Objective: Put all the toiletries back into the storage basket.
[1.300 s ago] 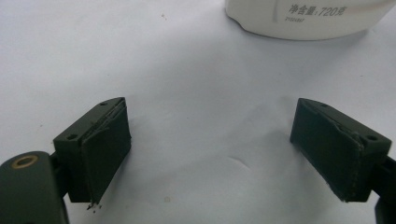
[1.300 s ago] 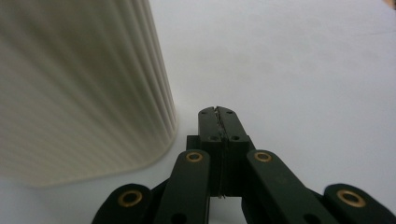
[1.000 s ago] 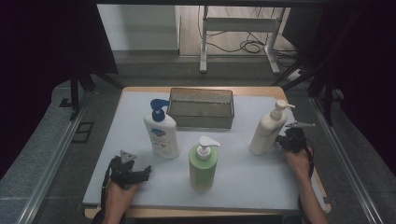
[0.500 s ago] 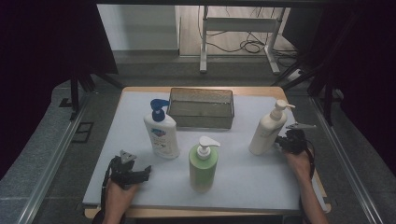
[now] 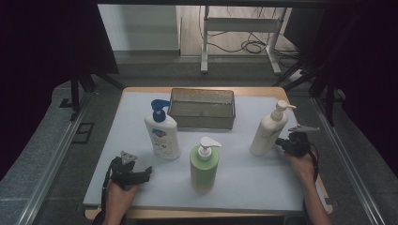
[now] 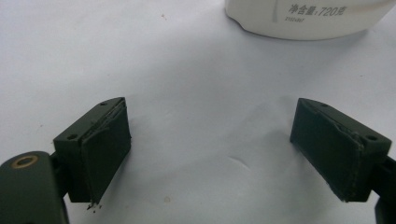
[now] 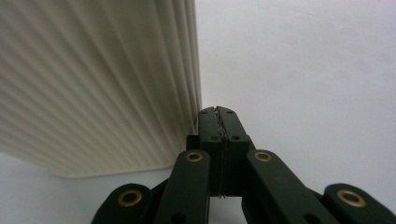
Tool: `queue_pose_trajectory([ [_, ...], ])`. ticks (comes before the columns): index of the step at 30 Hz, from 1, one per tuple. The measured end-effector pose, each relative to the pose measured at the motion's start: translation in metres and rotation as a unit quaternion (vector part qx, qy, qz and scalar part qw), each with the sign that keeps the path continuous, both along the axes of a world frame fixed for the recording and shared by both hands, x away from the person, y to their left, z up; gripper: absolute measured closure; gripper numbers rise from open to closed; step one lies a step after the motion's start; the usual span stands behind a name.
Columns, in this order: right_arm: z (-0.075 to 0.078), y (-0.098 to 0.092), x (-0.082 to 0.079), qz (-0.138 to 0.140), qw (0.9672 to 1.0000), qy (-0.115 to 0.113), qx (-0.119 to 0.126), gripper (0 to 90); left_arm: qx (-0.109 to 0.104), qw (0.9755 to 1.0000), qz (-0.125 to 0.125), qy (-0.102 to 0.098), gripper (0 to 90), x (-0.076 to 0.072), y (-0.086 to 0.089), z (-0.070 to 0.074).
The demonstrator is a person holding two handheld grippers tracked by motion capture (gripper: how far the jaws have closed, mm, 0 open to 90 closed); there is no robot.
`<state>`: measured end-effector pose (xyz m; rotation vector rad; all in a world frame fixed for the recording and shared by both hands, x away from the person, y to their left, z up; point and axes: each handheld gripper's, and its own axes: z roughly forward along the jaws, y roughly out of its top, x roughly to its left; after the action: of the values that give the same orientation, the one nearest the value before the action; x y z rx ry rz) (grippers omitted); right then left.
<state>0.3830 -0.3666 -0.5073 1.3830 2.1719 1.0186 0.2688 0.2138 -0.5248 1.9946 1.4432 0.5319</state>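
Three pump bottles stand on the white table mat (image 5: pixel 244 173): a white one with a blue pump (image 5: pixel 162 133), a green one (image 5: pixel 204 164) in front, and a cream ribbed one (image 5: pixel 267 131) at the right. My right gripper (image 5: pixel 281 143) is shut with nothing between its jaws; its closed tips (image 7: pixel 218 116) sit at the base of the cream ribbed bottle (image 7: pixel 93 79), right beside its wall. My left gripper (image 5: pixel 145 172) rests at the front left, open and empty (image 6: pixel 210 154), pointing toward the base of the white bottle (image 6: pixel 303 18).
A dark wire mesh basket (image 5: pixel 202 108) stands at the back middle of the mat. Beyond the table's far edge are a metal stand's legs (image 5: pixel 234 42) and cables on the floor. Dark curtains hang on both sides.
The right gripper has edged slightly toward the cream bottle's base. The left gripper and the bottles have stayed put.
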Motion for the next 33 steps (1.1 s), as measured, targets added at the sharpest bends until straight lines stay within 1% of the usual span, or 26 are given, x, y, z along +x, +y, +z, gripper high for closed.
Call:
queue_pose_trajectory([
  [10, 0.002, 0.007, -0.005, 0.016, 0.9999, -0.003, -0.005, 89.9, 0.000, 1.0000, 0.000, 0.000, 11.6, 0.000, 0.000, 0.000],
  [13, 0.004, 0.012, -0.008, 0.027, 0.9996, -0.004, -0.006, 89.9, 0.000, 1.0000, 0.000, 0.000, 11.6, 0.000, 0.000, 0.000],
  [15, 0.004, 0.013, -0.009, 0.028, 0.9996, -0.004, -0.007, 89.9, 0.000, 1.0000, 0.000, 0.000, 11.6, 0.000, 0.000, 0.000],
  [16, 0.005, 0.016, -0.011, 0.036, 0.9993, -0.004, -0.008, 89.9, 0.000, 1.0000, 0.000, 0.000, 11.6, 0.000, 0.000, 0.000],
  [22, 0.005, 0.025, -0.017, 0.046, 0.9989, 0.000, -0.009, 89.9, 0.000, 1.0000, 0.000, 0.000, 11.6, 0.000, 0.000, 0.000],
  [24, 0.006, 0.028, -0.023, 0.056, 0.9984, 0.005, 0.011, 89.8, 0.001, 1.0000, 0.000, 0.000, 11.6, 0.000, 0.000, 0.000],
  [25, 0.006, 0.031, -0.027, 0.061, 0.9980, 0.005, 0.016, 89.8, 0.000, 1.0000, 0.000, 0.000, 11.6, 0.000, 0.000, 0.000],
  [26, 0.007, 0.034, -0.031, 0.067, 0.9976, 0.006, 0.016, 89.9, 0.000, 1.0000, 0.000, 0.000, 11.6, 0.000, 0.000, 0.000],
  [27, 0.008, 0.042, -0.040, 0.085, 0.9963, 0.003, 0.014, 89.9, 0.000, 1.0000, 0.000, 0.000, 11.6, 0.000, 0.000, 0.000],
  [28, 0.008, 0.042, -0.040, 0.085, 0.9963, 0.003, 0.014, 89.9, 0.000, 1.0000, 0.000, 0.000, 11.6, 0.000, 0.000, 0.000],
  [31, 0.009, 0.052, -0.050, 0.106, 0.9943, 0.000, 0.012, 89.9, 0.000, 1.0000, 0.000, 0.000, 11.6, 0.000, 0.000, 0.000],
  [33, 0.009, 0.061, -0.049, 0.115, 0.9934, -0.002, 0.005, 89.9, 0.000, 1.0000, 0.000, 0.000, 11.6, 0.000, 0.000, 0.000],
])
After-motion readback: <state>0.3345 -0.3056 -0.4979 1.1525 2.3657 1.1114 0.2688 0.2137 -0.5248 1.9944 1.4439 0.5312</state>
